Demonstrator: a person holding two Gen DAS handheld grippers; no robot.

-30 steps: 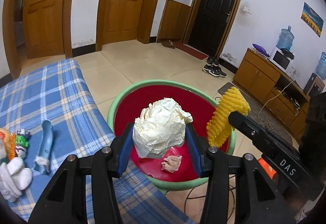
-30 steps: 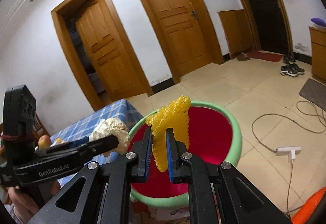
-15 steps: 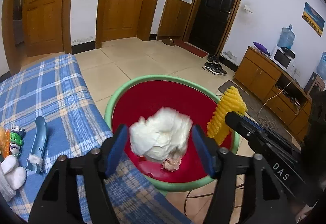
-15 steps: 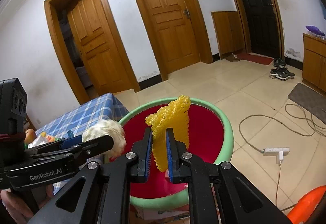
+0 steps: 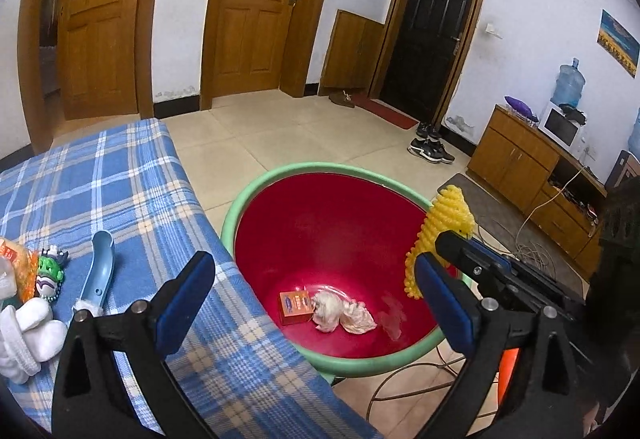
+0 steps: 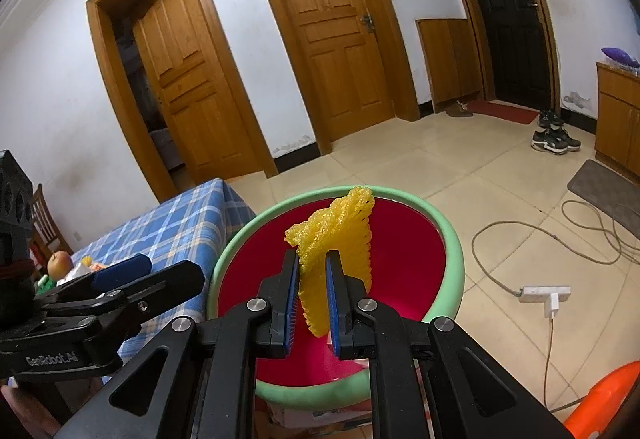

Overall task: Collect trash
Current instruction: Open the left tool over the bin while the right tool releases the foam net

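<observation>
Two tongs hovering over basin (image 5: 256,195): left tongs (image 5: 316,299) just opening wide, empty; crumpled paper (image 5: 340,315) lying inside. Right tongs (image 6: 313,293) clamping yellow foam net (image 6: 340,235); releasing it likely next.

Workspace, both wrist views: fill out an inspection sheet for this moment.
Surface: blue plaid tablecloth, its edge beside the basin.
Job's things: red basin with green rim holds crumpled paper and a small orange box; yellow foam net is held above the basin.
Clutter: blue scoop-like tool, green toy, white cloth, apple on the table.
Grippers: left gripper open, its jaws have just been opening, nothing between them; right gripper shut on the yellow foam net.
Cables: cord and white power strip on the floor.
Surroundings: wooden doors, one dark door, shoes, cabinet, water bottles.
</observation>
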